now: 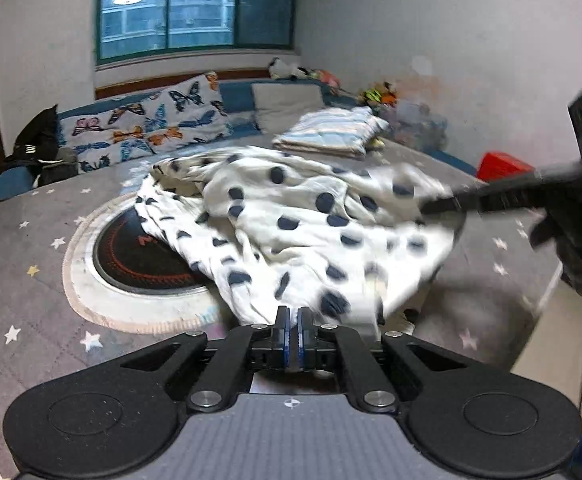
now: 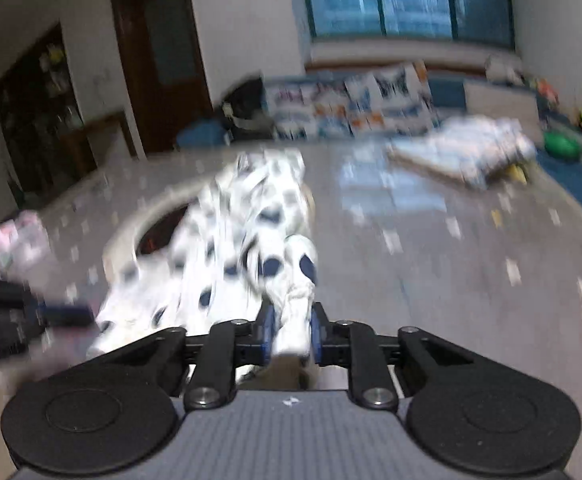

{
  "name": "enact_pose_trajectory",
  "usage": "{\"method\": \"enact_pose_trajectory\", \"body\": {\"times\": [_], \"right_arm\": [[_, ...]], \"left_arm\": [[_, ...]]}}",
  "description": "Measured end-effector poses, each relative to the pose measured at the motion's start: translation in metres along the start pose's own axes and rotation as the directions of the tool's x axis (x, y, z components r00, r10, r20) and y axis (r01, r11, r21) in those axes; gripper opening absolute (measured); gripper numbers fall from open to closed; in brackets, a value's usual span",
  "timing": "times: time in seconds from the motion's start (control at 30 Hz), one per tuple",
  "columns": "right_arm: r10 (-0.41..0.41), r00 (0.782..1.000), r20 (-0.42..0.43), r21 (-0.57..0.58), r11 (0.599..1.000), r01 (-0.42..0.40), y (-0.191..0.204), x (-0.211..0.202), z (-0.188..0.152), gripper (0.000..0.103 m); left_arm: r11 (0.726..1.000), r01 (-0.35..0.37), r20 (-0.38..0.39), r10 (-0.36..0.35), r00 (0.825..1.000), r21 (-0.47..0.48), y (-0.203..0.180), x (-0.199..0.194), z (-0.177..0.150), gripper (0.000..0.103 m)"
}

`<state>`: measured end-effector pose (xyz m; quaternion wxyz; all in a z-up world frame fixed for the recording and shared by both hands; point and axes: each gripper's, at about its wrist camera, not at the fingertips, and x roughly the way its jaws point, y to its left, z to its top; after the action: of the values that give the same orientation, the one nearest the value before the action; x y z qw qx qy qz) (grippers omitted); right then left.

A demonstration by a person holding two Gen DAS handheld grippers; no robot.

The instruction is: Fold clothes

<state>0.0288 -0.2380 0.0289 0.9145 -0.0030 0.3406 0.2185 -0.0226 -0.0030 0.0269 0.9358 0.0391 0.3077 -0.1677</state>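
A white garment with dark blue dots (image 1: 291,216) lies crumpled on a grey star-patterned table cover (image 1: 31,248). My left gripper (image 1: 293,320) is shut at the garment's near edge; whether cloth sits between its blue pads is hard to tell. My right gripper (image 2: 293,330) is shut on a bunched fold of the same garment (image 2: 251,240), lifting it off the cover. In the left wrist view the right gripper (image 1: 439,204) reaches in from the right and pinches the garment's right edge. The right wrist view is motion-blurred.
A round black cooktop with a pale ring (image 1: 139,256) sits in the table, partly under the garment. A folded striped cloth (image 1: 331,132) lies at the back. Butterfly cushions (image 1: 147,124) line a blue bench. A red box (image 1: 503,166) is at right.
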Motion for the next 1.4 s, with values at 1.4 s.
{"method": "enact_pose_trajectory", "body": {"times": [1.4], "right_arm": [[0.138,0.982,-0.127,-0.093,0.984,-0.15,0.024,-0.011,0.003,0.025]], "left_arm": [[0.98,0.037,-0.094,-0.056,0.994,-0.194,0.053,-0.026,-0.008,0.01]]}}
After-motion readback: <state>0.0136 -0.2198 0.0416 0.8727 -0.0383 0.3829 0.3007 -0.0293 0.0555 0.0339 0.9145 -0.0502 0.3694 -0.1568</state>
